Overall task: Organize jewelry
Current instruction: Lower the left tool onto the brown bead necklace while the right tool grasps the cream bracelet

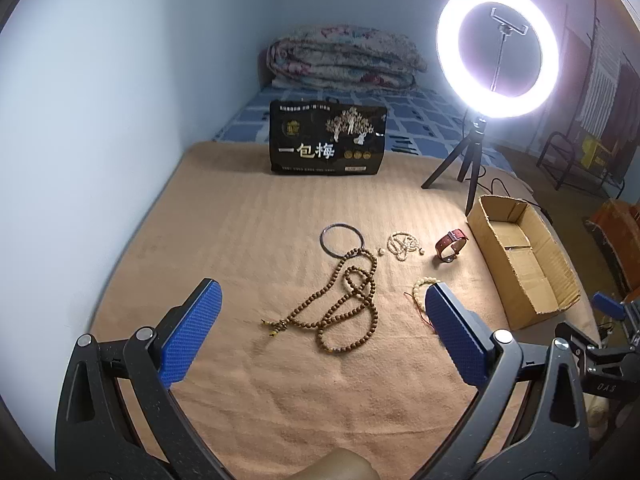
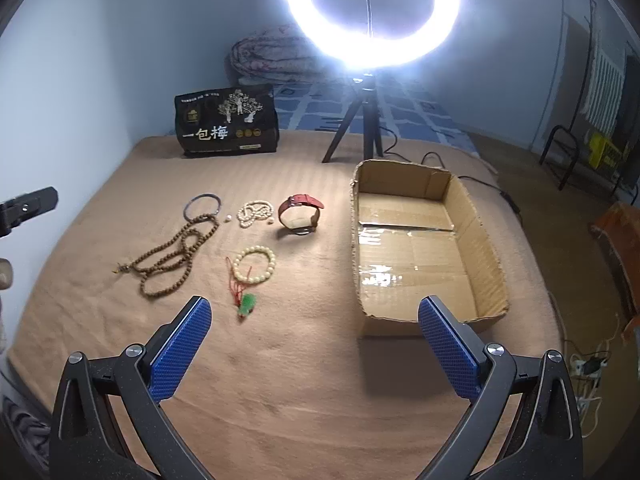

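Your left gripper [image 1: 324,322] hangs with its blue pads spread wide and nothing between them, low over the tan blanket [image 1: 248,216]. Straight ahead of it sprawls the long brown bead strand [image 1: 344,304], with the thin dark bangle [image 1: 342,239] touching its far end. Your right-hand pad hides part of the cream bead bracelet [image 1: 424,285].

Your right gripper [image 2: 315,340] is just as wide and just as empty, level above the blanket. Past its left pad lies the green pendant on red cord [image 2: 246,304], the cord reaching the cream bracelet. Farther out sit the small pearl strand [image 2: 255,212] and the red-strapped watch [image 2: 300,216], side by side. Beyond your right pad the open cardboard box [image 2: 486,248] stands, tape shining on its floor; no jewelry in it.

At the back a black bag [image 2: 226,122] reads "一包梅". Beside it the ring light [image 2: 372,12] blazes on its tripod, cable trailing behind the box.
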